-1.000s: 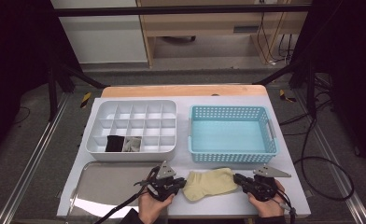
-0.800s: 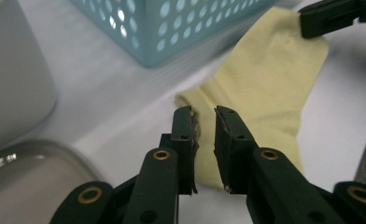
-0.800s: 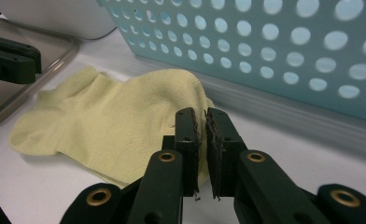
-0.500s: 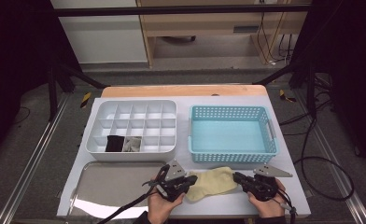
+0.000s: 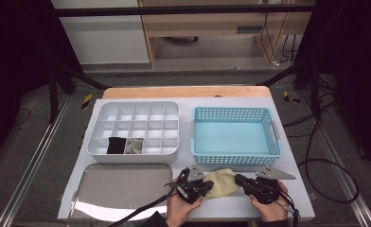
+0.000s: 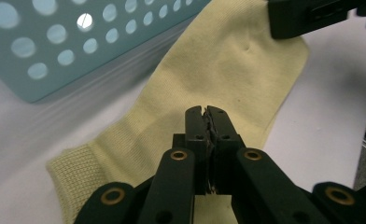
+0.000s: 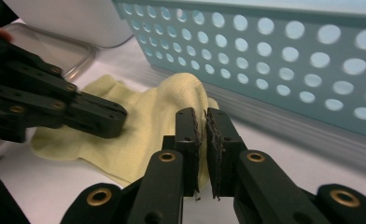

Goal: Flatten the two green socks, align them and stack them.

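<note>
A pale yellow sock (image 5: 224, 185) lies flat on the white table in front of the blue basket, its ribbed cuff (image 6: 73, 172) toward my left hand. My left gripper (image 6: 207, 110) is shut, and its tips rest over the middle of the sock (image 6: 209, 60); I cannot see any fabric pinched between them. In the high view the left gripper (image 5: 207, 187) covers the sock's left part. My right gripper (image 7: 204, 113) is shut on the toe end, where the sock (image 7: 148, 109) rises in a small hump at the tips. Seen from above, the right gripper (image 5: 238, 179) points left.
The blue perforated basket (image 5: 231, 111) stands just behind the sock. A white compartment box (image 5: 134, 105) at the back left holds a dark item (image 5: 116, 145) and a grey one (image 5: 135, 146). A metal tray (image 5: 122, 187) lies at the front left.
My left gripper has slid right over the sock toward the right gripper, and less of the sock's left end shows. The right gripper has stayed put.
</note>
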